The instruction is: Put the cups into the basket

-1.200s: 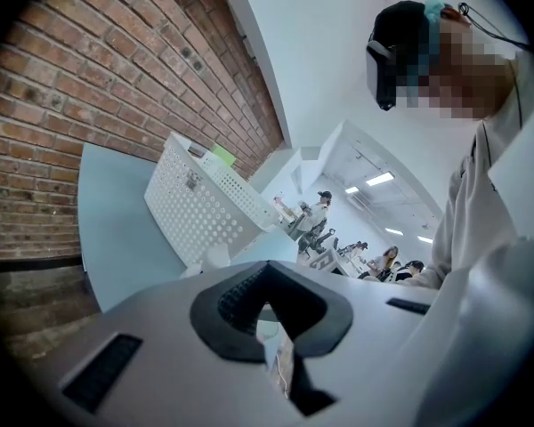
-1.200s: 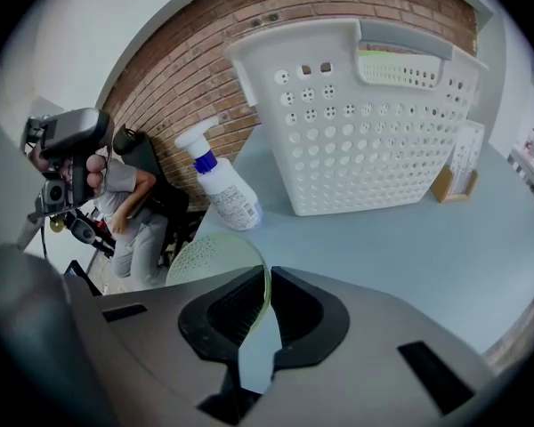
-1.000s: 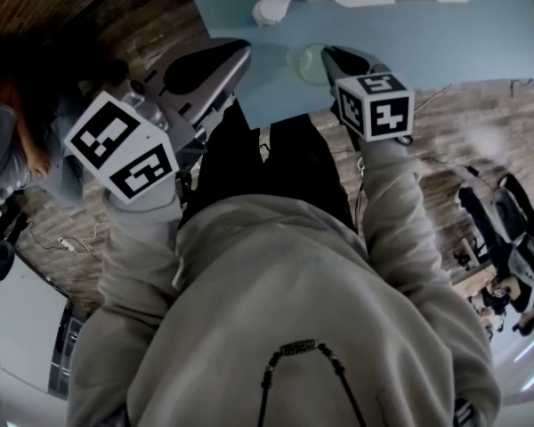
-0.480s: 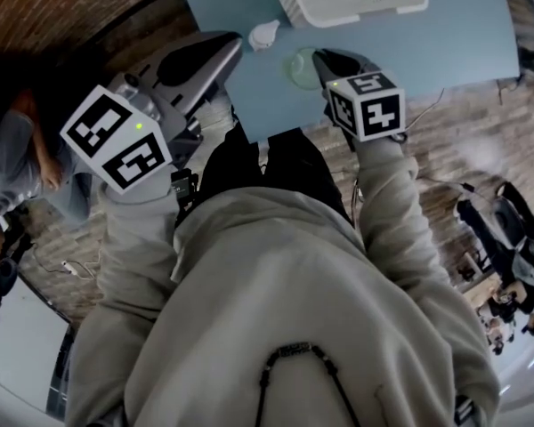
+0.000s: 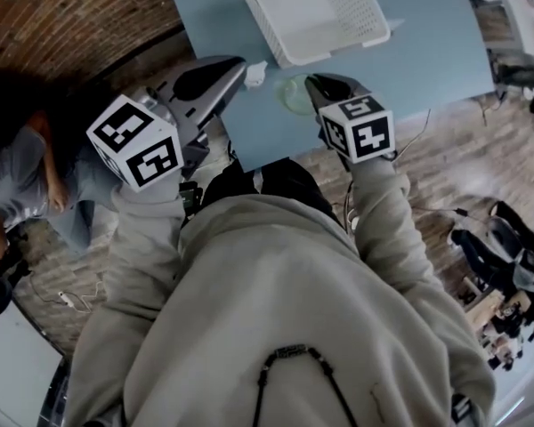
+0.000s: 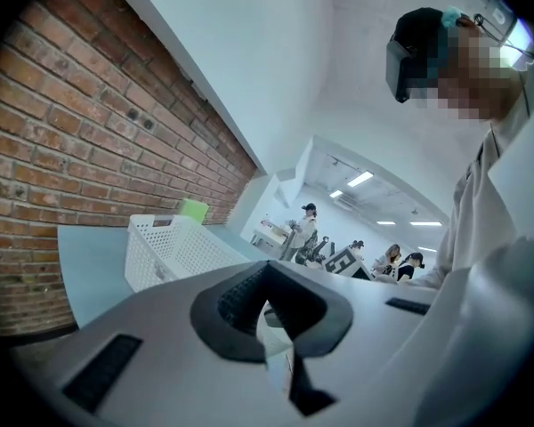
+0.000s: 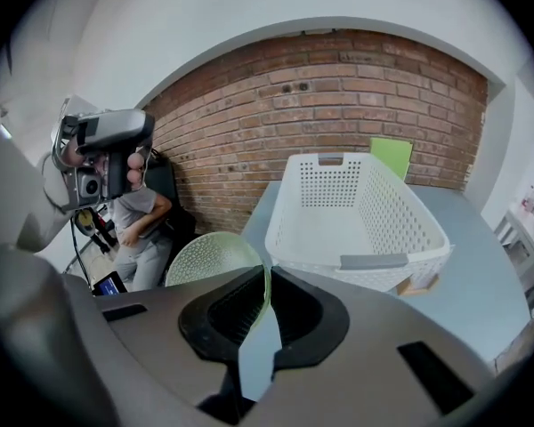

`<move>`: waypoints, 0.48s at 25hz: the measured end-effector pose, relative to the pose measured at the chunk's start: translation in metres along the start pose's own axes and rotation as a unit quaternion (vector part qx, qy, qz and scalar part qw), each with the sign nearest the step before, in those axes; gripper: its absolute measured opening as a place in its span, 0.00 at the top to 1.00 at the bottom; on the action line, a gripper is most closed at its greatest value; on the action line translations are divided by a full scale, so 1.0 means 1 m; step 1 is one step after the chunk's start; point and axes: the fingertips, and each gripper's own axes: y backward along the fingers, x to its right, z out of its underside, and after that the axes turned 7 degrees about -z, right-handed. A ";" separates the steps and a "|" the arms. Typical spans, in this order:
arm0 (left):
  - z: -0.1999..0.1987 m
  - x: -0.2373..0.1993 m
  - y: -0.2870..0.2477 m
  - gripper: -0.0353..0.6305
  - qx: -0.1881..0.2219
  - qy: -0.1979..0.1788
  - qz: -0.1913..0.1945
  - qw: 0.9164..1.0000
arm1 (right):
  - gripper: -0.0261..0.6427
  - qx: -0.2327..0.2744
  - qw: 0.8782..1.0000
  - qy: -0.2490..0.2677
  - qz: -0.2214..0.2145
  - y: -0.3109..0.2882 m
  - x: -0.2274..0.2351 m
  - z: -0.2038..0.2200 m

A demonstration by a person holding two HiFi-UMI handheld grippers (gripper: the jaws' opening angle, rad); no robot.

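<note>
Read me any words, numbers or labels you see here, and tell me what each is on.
None readable.
The left cube and right cube carry only black-and-white square patterns, not letters.
The basket and the green card beyond it show no print.

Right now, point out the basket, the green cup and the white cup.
basket (image 7: pixel 396 216), right gripper view, perforated side wall
green cup (image 7: pixel 209 261), right gripper view, dotted side wall
white cup (image 5: pixel 255 73), head view, its body

left gripper (image 5: pixel 236 68) and right gripper (image 5: pixel 313 85) side by side, jaws clamped
</note>
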 end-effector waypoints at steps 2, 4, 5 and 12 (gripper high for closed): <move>-0.006 0.005 0.000 0.95 0.004 -0.005 0.003 1.000 | 0.91 0.006 1.000 0.007 0.004 0.009 0.002 -0.008; -0.014 0.009 -0.001 0.95 0.009 -0.015 0.006 1.000 | 0.91 0.014 1.000 0.011 0.007 0.016 0.004 -0.016; -0.019 0.011 -0.001 0.95 0.012 -0.019 0.007 1.000 | 0.91 0.017 1.000 0.014 0.008 0.019 0.005 -0.020; -0.053 0.019 0.003 0.95 0.039 -0.042 -0.001 0.998 | 0.91 0.034 0.999 0.043 -0.003 0.036 -0.001 -0.053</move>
